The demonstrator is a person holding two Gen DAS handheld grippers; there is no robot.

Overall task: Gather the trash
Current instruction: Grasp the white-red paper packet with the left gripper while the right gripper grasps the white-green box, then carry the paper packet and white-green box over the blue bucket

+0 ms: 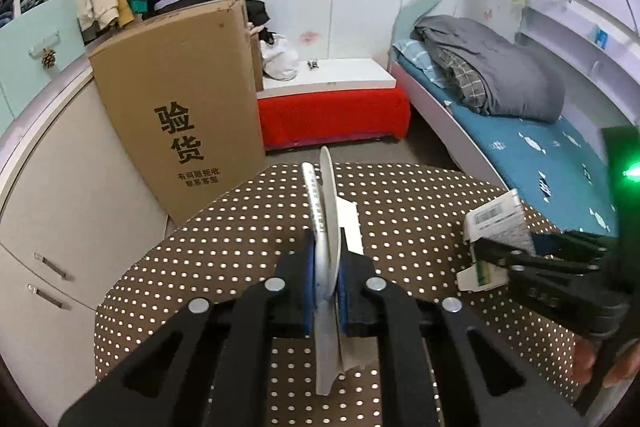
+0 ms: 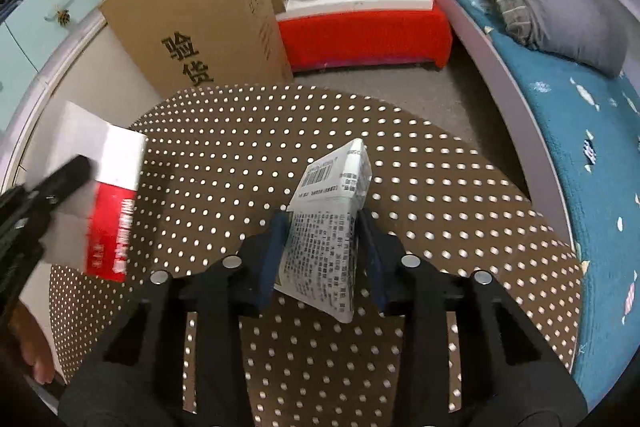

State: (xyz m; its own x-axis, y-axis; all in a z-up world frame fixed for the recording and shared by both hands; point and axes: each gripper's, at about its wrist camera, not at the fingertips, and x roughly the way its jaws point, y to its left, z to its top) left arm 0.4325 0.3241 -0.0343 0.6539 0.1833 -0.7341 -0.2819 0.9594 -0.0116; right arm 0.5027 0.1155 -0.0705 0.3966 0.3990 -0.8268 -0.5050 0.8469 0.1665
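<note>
My left gripper (image 1: 325,267) is shut on a flattened white and red carton (image 1: 326,223), seen edge-on in the left wrist view and as a red and white box (image 2: 108,203) at the left of the right wrist view. My right gripper (image 2: 324,227) is shut on a small white printed box with a barcode (image 2: 332,203); it also shows at the right of the left wrist view (image 1: 496,227). Both are held above a round table with a brown white-dotted cloth (image 2: 440,211).
A tall cardboard box (image 1: 180,115) leans on a white cabinet (image 1: 60,195) behind the table. A red-skirted bench (image 1: 332,107) stands at the back. A bed with a blue sheet and grey blanket (image 1: 520,131) runs along the right.
</note>
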